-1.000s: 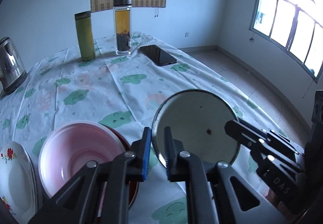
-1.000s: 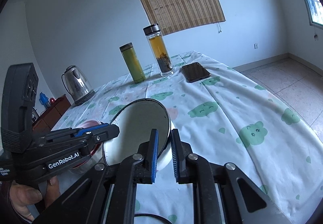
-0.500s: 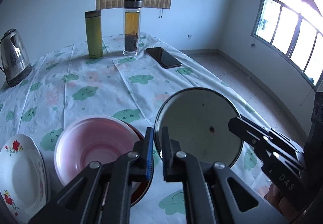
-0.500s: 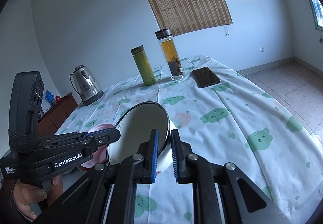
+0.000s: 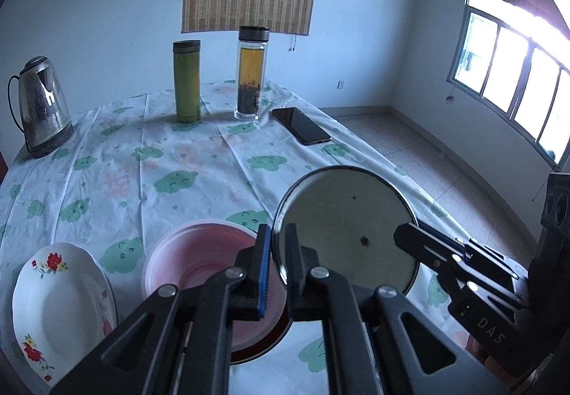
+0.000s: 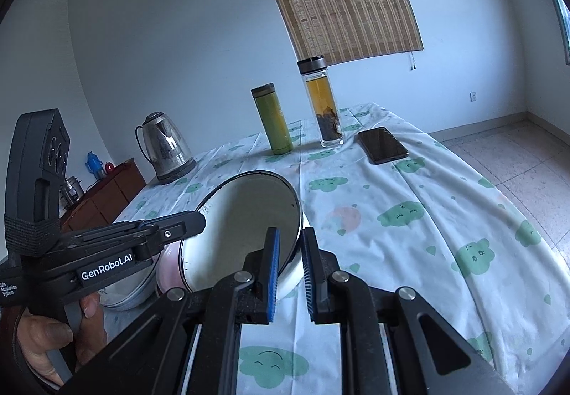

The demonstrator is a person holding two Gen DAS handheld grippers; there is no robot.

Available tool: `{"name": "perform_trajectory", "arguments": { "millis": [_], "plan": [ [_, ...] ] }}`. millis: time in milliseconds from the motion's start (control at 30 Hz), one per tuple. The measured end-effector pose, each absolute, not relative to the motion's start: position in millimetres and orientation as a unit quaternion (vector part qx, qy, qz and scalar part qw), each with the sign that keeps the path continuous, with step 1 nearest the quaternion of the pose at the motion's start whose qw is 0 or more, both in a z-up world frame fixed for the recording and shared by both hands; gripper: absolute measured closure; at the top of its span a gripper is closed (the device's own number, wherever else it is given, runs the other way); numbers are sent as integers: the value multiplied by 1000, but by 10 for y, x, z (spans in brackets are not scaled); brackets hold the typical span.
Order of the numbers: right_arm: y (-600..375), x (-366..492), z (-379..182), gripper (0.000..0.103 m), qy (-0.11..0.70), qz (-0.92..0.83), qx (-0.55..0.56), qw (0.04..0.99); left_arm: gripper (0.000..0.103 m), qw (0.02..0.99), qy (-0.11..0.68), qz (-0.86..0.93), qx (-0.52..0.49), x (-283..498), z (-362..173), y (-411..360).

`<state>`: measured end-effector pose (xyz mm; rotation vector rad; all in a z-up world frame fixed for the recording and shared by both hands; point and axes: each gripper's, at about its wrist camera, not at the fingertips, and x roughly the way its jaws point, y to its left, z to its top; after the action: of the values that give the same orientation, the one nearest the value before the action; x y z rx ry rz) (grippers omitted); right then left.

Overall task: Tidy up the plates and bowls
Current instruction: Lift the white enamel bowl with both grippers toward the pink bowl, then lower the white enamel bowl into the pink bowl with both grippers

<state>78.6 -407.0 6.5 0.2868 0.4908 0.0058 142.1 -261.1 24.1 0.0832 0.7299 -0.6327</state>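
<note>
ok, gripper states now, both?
Left gripper: shut on the enamel bowl rim.
Right gripper: shut on the same bowl's opposite rim.

Your table [image 5: 117, 181] wears a white cloth printed with green clouds. At its far edge stand the steel kettle [image 5: 41, 108], the green flask [image 5: 186, 81] and the glass tea bottle [image 5: 252, 74], with the dark phone [image 5: 301, 126] flat just beside it. Nearer you, the flowered plate [image 5: 53, 302] lies beside the pink bowl [image 5: 199, 256] (stacked on a darker dish)
</note>
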Motion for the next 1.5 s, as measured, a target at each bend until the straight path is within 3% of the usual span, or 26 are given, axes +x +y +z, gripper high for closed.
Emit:
{"name": "perform_trajectory", "arguments": {
  "millis": [1500],
  "plan": [
    [-3432,1180,217,89,268,40,83,959,100,897,371,-242,4,1743,189,-2015]
  ]
}}
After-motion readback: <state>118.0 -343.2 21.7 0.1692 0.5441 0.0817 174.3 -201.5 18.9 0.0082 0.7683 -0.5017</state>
